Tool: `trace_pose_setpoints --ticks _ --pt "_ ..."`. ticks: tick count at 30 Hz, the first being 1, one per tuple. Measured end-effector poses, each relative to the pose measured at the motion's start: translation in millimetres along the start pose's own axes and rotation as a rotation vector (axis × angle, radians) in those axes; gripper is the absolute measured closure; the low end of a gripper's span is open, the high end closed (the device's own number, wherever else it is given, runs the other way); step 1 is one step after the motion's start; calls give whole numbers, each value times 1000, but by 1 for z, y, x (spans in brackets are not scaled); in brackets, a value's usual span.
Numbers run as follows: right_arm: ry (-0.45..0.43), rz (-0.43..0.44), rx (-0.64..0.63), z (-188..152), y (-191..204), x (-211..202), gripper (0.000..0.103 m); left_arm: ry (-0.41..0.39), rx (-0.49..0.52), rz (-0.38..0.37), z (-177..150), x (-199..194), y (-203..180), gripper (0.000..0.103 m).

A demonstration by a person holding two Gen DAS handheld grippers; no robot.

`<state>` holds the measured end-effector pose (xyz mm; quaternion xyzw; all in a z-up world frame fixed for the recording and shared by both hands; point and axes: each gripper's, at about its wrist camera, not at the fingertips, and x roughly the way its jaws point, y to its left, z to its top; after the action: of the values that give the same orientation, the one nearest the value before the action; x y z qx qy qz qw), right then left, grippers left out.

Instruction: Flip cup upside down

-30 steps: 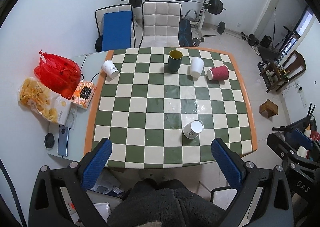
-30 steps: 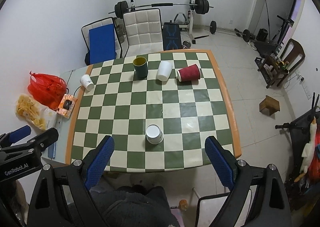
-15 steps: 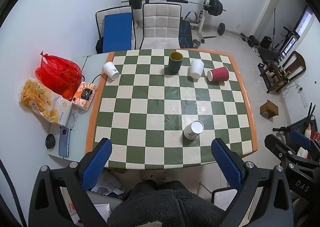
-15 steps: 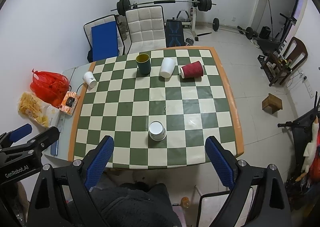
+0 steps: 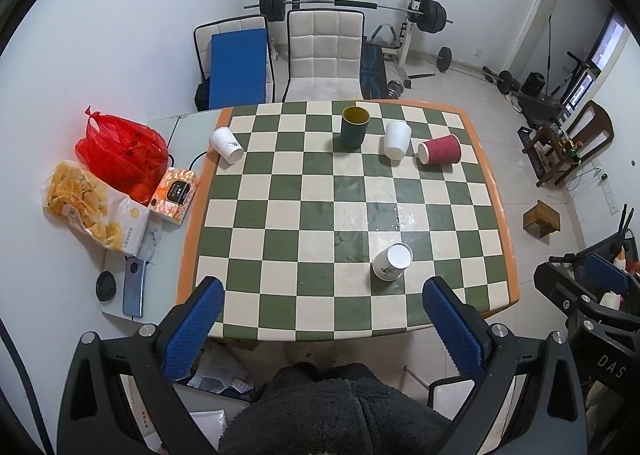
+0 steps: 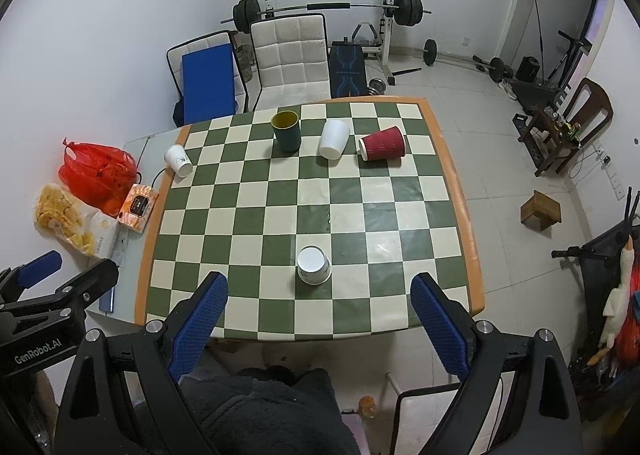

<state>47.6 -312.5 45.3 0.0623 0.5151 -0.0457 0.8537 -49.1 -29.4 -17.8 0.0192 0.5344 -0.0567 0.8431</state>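
Observation:
A white paper cup (image 5: pixel 391 262) (image 6: pixel 313 265) stands upside down near the front of the green and cream checkered table (image 5: pixel 280 223) (image 6: pixel 248 223). At the back stand an upright dark green cup (image 5: pixel 353 127) (image 6: pixel 286 131) and a white cup (image 5: pixel 397 139) (image 6: pixel 333 139) upside down. A red ribbed cup (image 5: pixel 440 149) (image 6: pixel 383 143) lies on its side. Another white cup (image 5: pixel 226 143) (image 6: pixel 178 160) lies at the back left corner. My left gripper (image 5: pixel 324 319) and right gripper (image 6: pixel 320 315) are open and empty, held high above the front edge.
A red bag (image 5: pixel 120 153), a snack bag (image 5: pixel 92 207), an orange box (image 5: pixel 174 195) and a phone (image 5: pixel 133 287) lie on a side table to the left. Chairs (image 5: pixel 324 51) and a barbell rack (image 5: pixel 412 15) stand behind. A wooden stool (image 5: pixel 541 218) sits on the floor right.
Both grippers have drifted slightly, so the table sits a little lower in the views. No cup has moved. Both grippers stay open.

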Motion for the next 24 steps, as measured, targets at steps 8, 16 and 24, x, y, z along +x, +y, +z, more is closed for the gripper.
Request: trace_pose_setpoints --ticks 8,16,24 --pt "4 9 -1 -1 4 -1 8 -5 -1 11 0 -2 3 1" --pt "4 14 -3 -1 8 -1 8 -17 4 17 1 -7 6 1" --pt "8 12 -4 -1 10 0 8 -17 5 18 1 -7 6 1"
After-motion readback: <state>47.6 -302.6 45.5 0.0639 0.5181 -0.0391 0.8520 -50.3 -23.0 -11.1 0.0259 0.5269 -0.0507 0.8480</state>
